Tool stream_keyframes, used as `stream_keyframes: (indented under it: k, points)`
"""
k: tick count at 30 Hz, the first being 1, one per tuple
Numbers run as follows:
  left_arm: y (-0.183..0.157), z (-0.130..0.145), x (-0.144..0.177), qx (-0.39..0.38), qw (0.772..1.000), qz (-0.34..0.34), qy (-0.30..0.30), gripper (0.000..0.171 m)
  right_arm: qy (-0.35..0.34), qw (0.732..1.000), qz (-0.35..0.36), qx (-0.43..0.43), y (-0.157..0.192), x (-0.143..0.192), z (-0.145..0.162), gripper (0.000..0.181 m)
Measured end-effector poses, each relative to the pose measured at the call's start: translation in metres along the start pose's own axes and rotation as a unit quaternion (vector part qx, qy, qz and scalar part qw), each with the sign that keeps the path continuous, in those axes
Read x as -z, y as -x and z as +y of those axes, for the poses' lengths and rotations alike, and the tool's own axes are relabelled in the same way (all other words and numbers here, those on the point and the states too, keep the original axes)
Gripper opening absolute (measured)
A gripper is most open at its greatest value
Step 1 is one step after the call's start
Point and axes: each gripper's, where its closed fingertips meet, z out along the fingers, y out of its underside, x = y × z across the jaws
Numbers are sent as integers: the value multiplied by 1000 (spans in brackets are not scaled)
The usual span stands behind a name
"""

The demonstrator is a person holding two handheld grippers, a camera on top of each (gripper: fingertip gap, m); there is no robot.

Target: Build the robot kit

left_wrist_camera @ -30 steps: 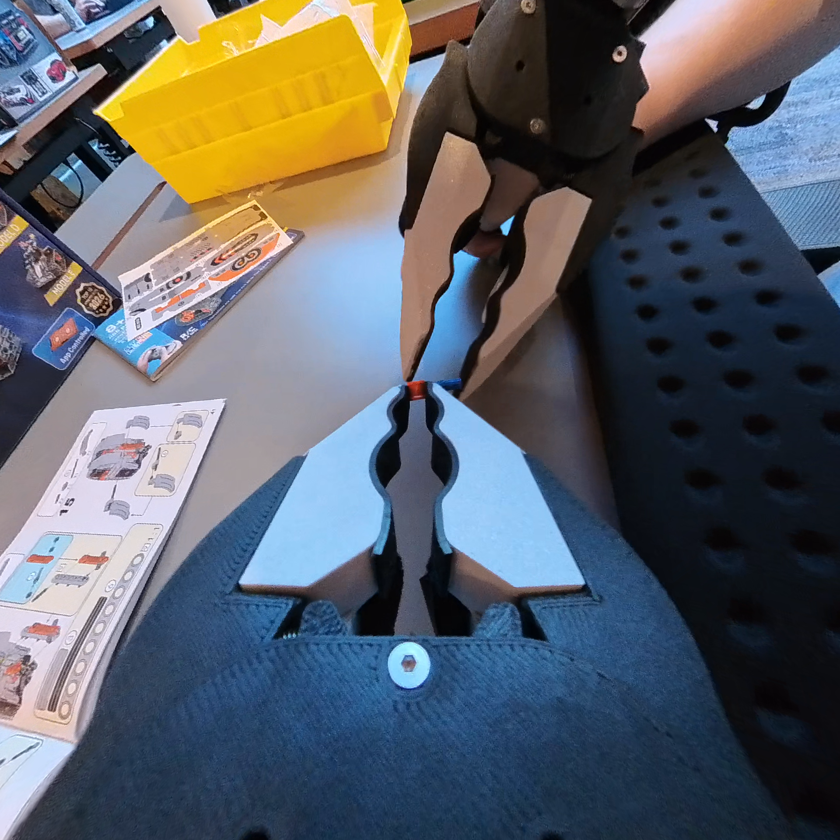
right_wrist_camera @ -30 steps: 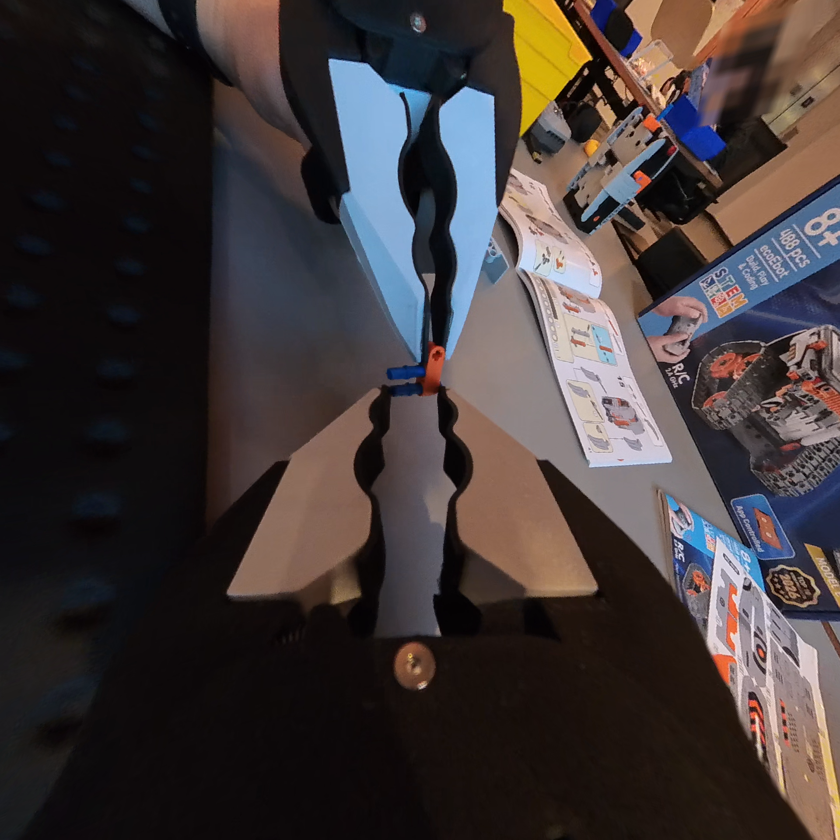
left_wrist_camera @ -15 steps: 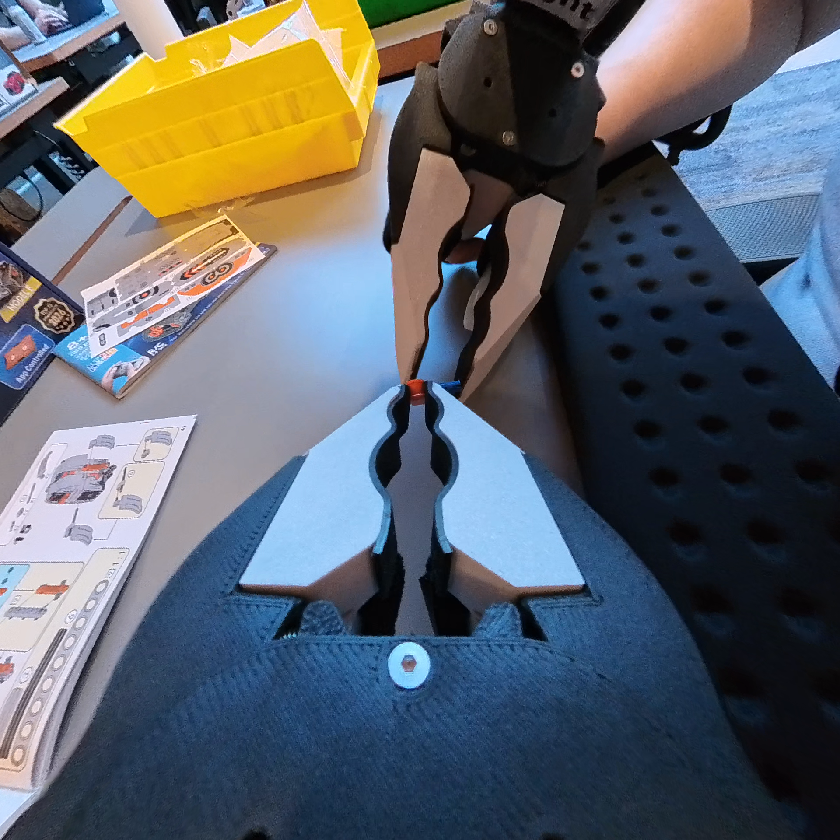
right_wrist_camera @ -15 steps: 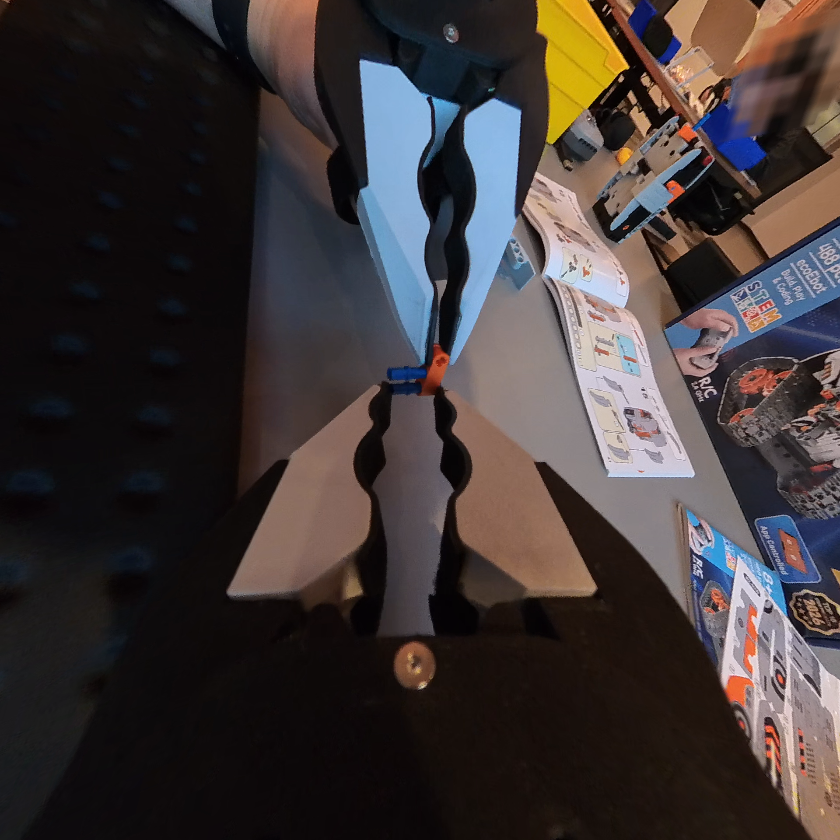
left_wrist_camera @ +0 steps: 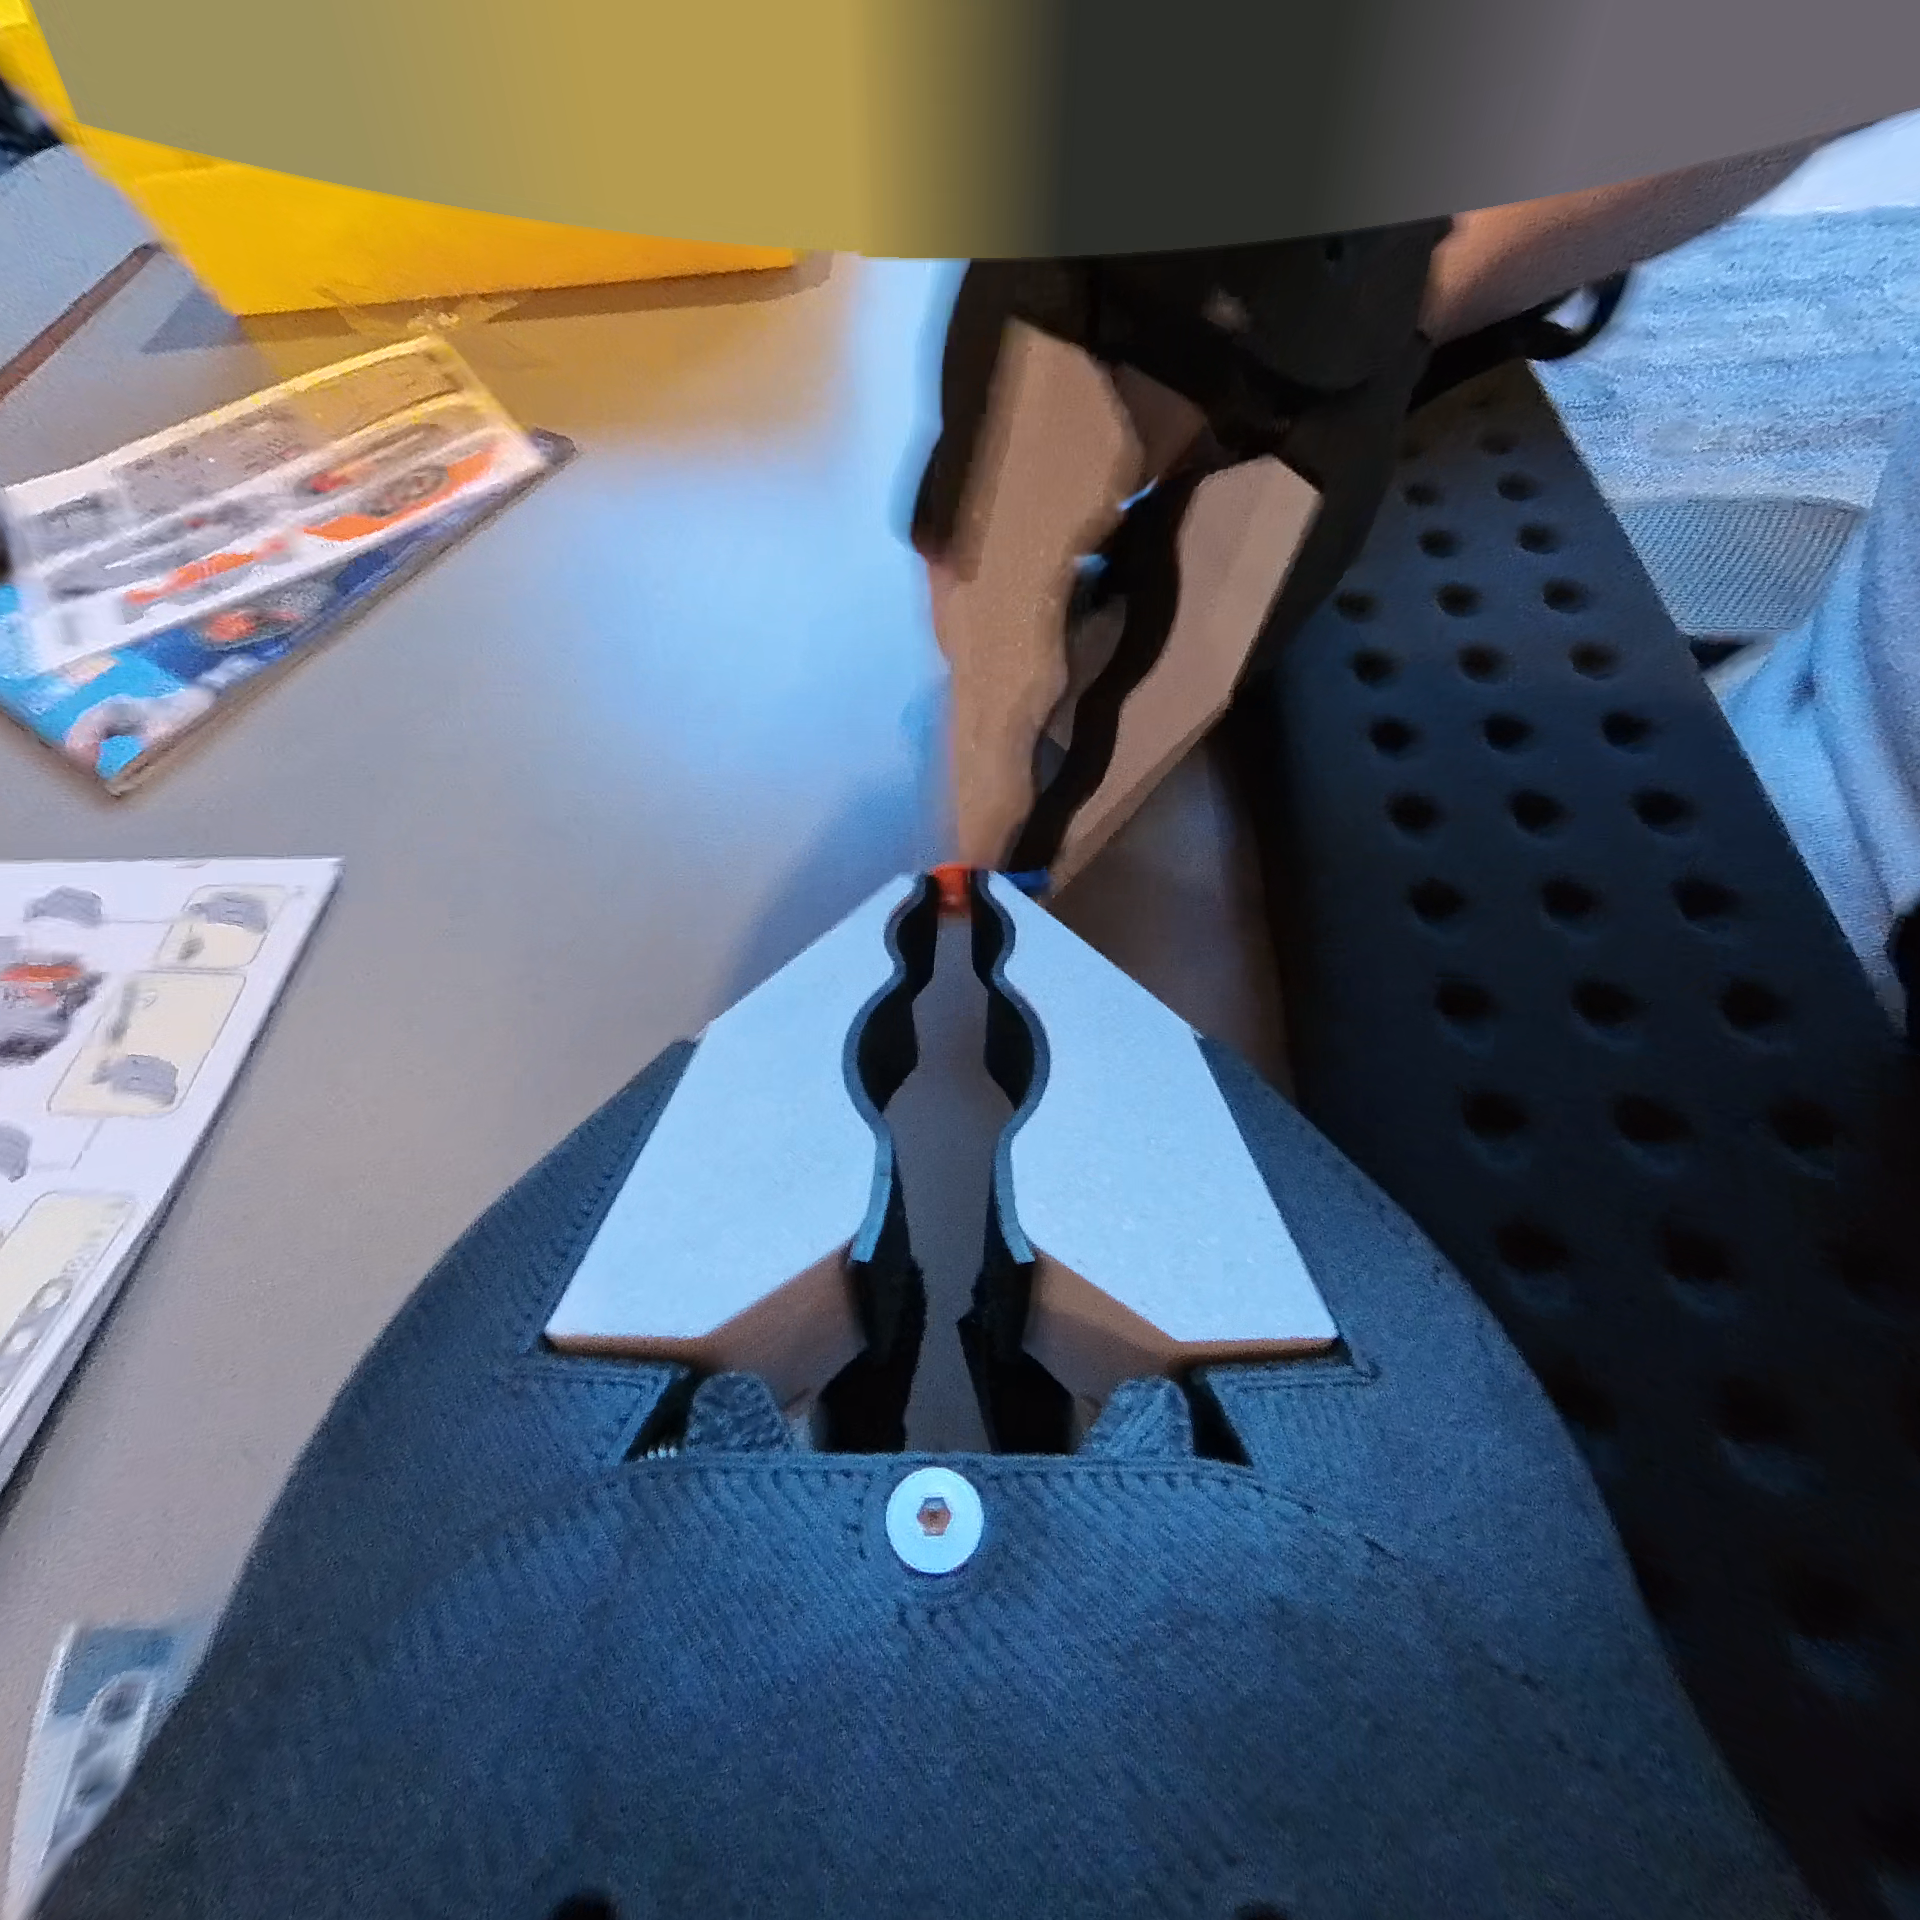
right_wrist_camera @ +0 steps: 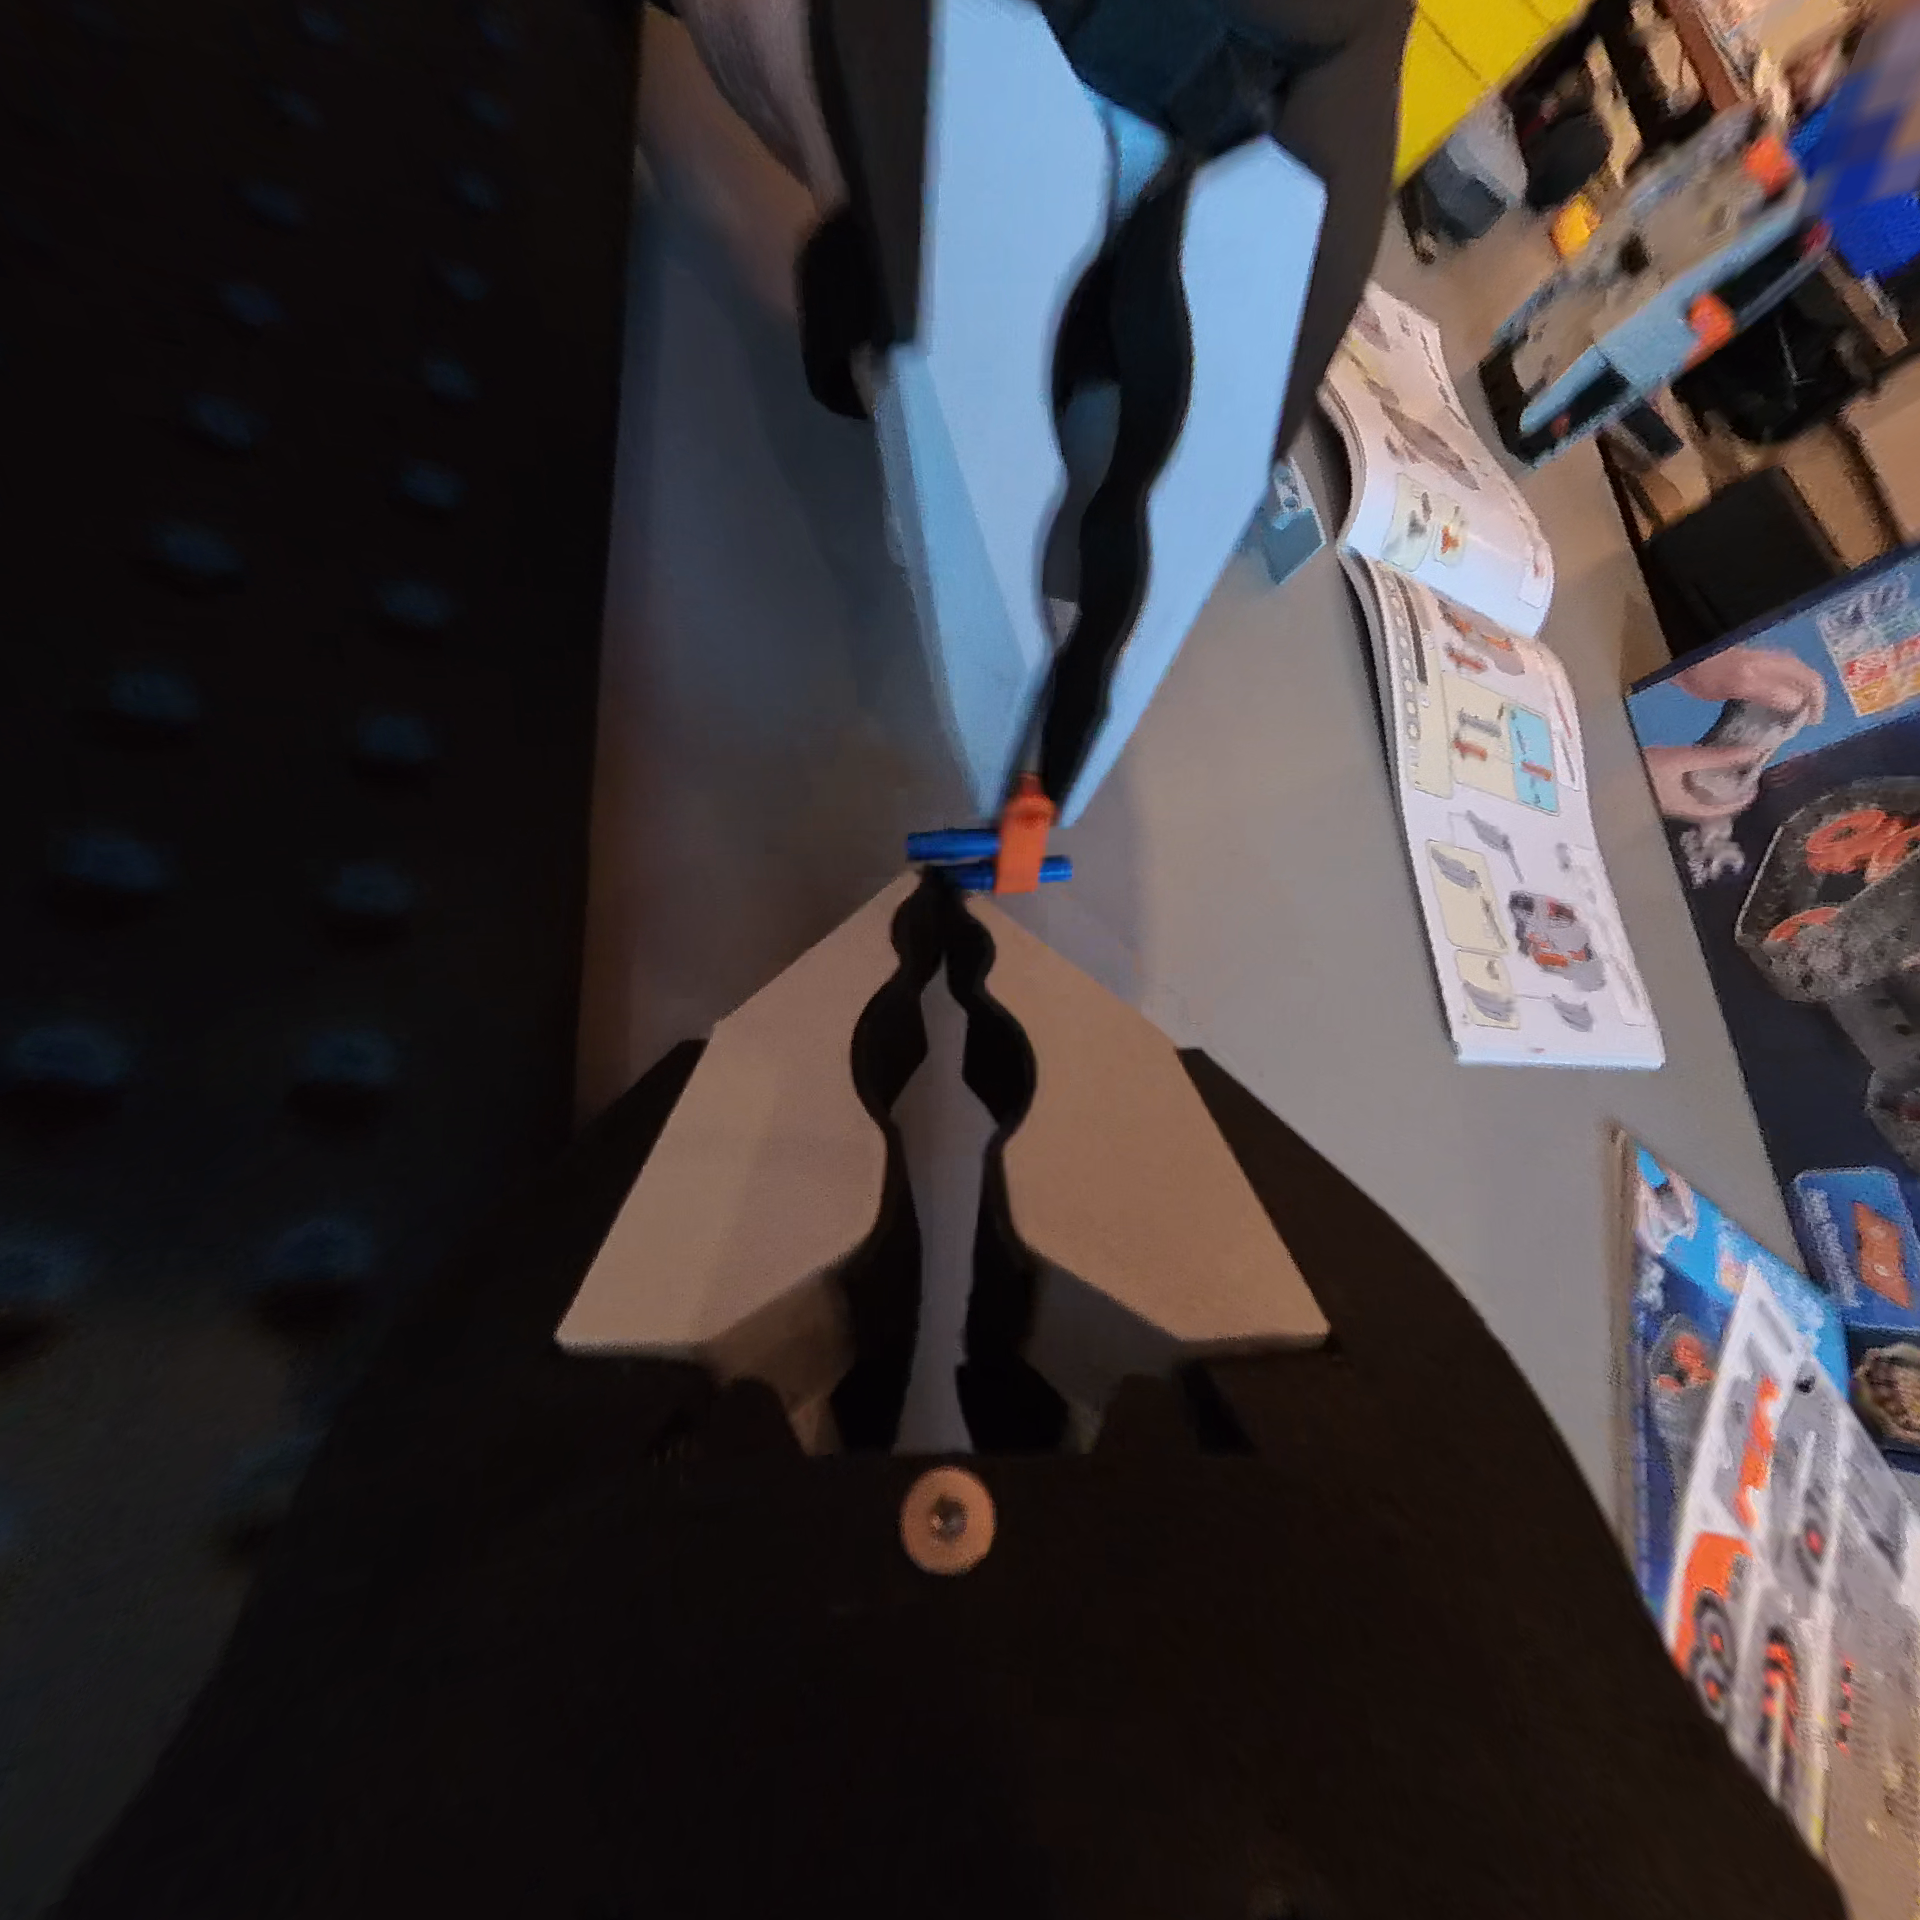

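Up top at 12 o'clock a smeared patch hides things. My left gripper (left_wrist_camera: 954, 883) pinches a small orange piece (right_wrist_camera: 1023, 840), tips nearly closed. My right gripper (right_wrist_camera: 948, 902) squeezes a blue pin (right_wrist_camera: 948, 844). Both pins lie sideways, 9 to 3 o'clock, above the grey table (left_wrist_camera: 623, 727).

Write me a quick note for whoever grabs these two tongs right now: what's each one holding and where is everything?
Left tongs: shut on the orange piece, held above the grey table.
Right tongs: tip to tip with the left, apparently shut on the lower blue pin.
Done: that pin runs through the orange piece, and the upper blue pin sits in it too.
Left: nothing is set down and both tongs are on the assembly.
Nearby: open booklet, yellow bin, dark perforated mat.
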Motion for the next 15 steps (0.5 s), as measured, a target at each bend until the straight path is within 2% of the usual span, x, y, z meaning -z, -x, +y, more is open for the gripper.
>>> stream_keyframes:
  k: [2,3,4,5,7,10,12,15]
  points:
    - [-18,-9,-5,-18,999,40,-17,3,-2,1000,14,-8,-6,-1,-2,0]
    - [-30,-2,-12,-43,997,62,13,0,-16,999,38,-17,-16,1,-5,0]
    - [-30,10,-19,-70,995,49,58,0,-49,997,42,-44,-22,5,-14,0]
    - [-26,14,-21,-98,992,27,70,0,-39,996,28,-74,-23,3,-8,0]
    - [-22,7,-16,-89,995,14,40,0,14,996,38,-76,-26,3,13,0]
    - [-11,6,-9,-53,998,10,30,0,29,996,63,-51,-30,5,19,0]
    - [-3,6,-2,-56,998,-6,26,0,31,996,69,-43,-32,6,21,0]
    - [22,-16,26,-55,996,-67,-23,0,31,996,78,-40,-37,7,24,0]
